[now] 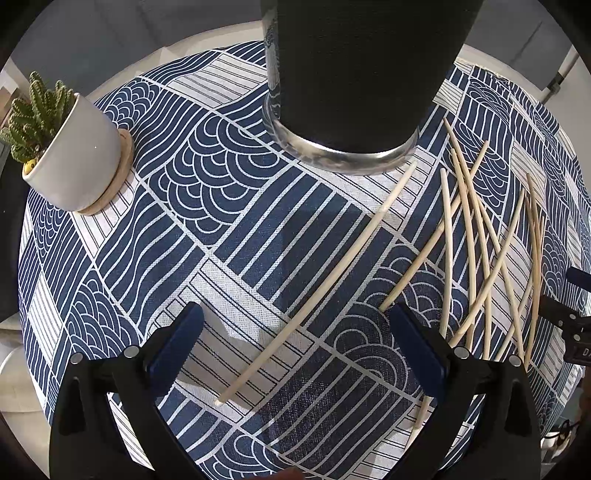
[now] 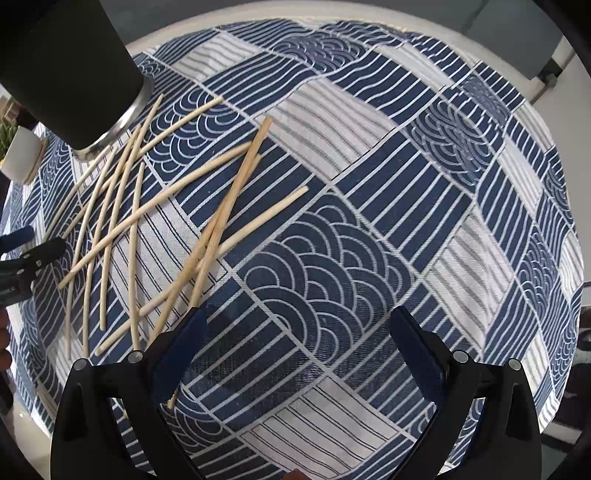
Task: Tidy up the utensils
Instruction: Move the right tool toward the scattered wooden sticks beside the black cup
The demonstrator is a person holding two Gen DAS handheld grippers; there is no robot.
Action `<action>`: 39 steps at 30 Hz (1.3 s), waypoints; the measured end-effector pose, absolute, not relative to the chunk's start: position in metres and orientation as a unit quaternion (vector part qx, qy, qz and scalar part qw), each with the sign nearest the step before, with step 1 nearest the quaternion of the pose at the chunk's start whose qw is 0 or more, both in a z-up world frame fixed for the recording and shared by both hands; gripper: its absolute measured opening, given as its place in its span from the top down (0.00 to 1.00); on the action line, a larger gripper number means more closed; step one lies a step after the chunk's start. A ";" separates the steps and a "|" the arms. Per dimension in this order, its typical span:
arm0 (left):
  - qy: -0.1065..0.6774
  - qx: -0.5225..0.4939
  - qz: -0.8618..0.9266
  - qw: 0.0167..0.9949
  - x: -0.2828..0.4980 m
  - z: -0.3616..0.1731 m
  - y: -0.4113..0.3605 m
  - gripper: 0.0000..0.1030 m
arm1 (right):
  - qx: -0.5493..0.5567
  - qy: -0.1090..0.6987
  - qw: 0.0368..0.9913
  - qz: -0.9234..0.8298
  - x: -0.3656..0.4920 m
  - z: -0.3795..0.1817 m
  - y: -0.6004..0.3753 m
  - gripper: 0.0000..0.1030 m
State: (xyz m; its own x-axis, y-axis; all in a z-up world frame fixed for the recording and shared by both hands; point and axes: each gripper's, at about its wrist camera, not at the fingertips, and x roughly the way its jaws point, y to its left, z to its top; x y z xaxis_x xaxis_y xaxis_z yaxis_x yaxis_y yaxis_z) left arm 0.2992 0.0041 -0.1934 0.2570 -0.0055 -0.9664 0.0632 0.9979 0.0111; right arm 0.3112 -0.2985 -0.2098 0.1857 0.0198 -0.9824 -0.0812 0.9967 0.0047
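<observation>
Several pale wooden chopsticks lie scattered on a blue-and-white patterned tablecloth [image 1: 288, 221]. A tall black cup with a steel base [image 1: 354, 92] stands at the far side; it also shows at the top left of the right wrist view [image 2: 74, 74]. One chopstick [image 1: 325, 280] lies alone, diagonal, between the open fingers of my left gripper [image 1: 295, 328]. The chopstick pile [image 1: 487, 258] is to its right. My right gripper [image 2: 299, 332] is open and empty, with the chopstick pile [image 2: 147, 229] to its left; two chopsticks [image 2: 225, 218] cross near its left finger.
A small cactus in a white pot [image 1: 74, 155] on a wooden saucer stands at the far left. The round table's edge [image 2: 369, 26] curves along the back. My left gripper's tip [image 2: 33, 258] shows at the left edge of the right wrist view.
</observation>
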 end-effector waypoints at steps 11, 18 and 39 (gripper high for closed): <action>0.573 0.044 -0.051 0.817 0.303 -0.196 -0.004 0.04 | -0.012 0.660 0.751 0.020 0.343 -0.216 -0.294 0.06; 0.557 0.037 -0.046 0.829 0.303 -0.197 -0.003 0.04 | -0.012 0.654 0.756 0.018 0.337 -0.212 -0.281 0.06; 0.559 0.098 -0.129 0.813 0.356 -0.194 -0.048 0.05 | 0.060 0.649 0.753 0.094 0.338 -0.192 -0.262 0.39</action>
State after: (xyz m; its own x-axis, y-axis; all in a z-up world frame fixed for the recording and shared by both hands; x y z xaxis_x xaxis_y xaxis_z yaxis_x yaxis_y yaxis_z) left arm 0.3557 -0.0482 -0.1939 0.3422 -0.1005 -0.9343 0.3188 0.9477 0.0149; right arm 0.3383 -0.2624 -0.1924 0.1403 0.2186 -0.9657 -0.0630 0.9753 0.2116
